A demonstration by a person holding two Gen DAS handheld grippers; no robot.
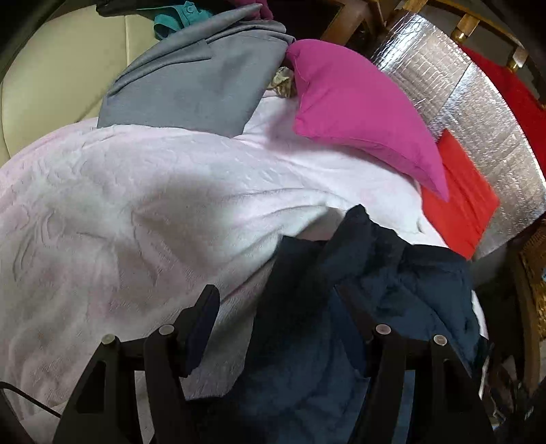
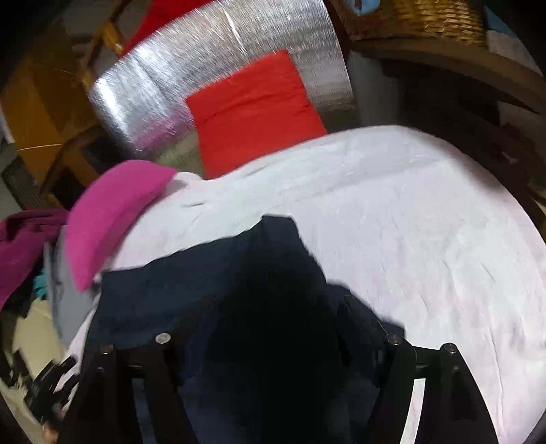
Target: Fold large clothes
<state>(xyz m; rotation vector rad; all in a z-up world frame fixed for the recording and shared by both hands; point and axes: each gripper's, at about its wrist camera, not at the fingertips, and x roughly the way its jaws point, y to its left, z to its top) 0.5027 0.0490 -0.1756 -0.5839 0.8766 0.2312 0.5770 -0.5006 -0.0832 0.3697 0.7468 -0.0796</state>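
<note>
A dark navy garment [image 1: 358,290] lies bunched on a pale pink textured blanket [image 1: 136,205]. In the left wrist view my left gripper [image 1: 276,307] stands wide open; its left finger [image 1: 201,321] is over the blanket, and the right finger is partly buried in the navy cloth. In the right wrist view the navy garment [image 2: 211,290] drapes over my right gripper [image 2: 273,324] and hides the jaws, so I cannot tell their state. The blanket [image 2: 409,222] spreads to the right there.
A folded grey garment [image 1: 198,78], a magenta cushion [image 1: 358,112] and a red folded cloth [image 1: 457,205] lie at the blanket's far side. A silver foil mat [image 1: 477,112] runs behind. A wicker basket [image 2: 419,17] stands on a wooden shelf.
</note>
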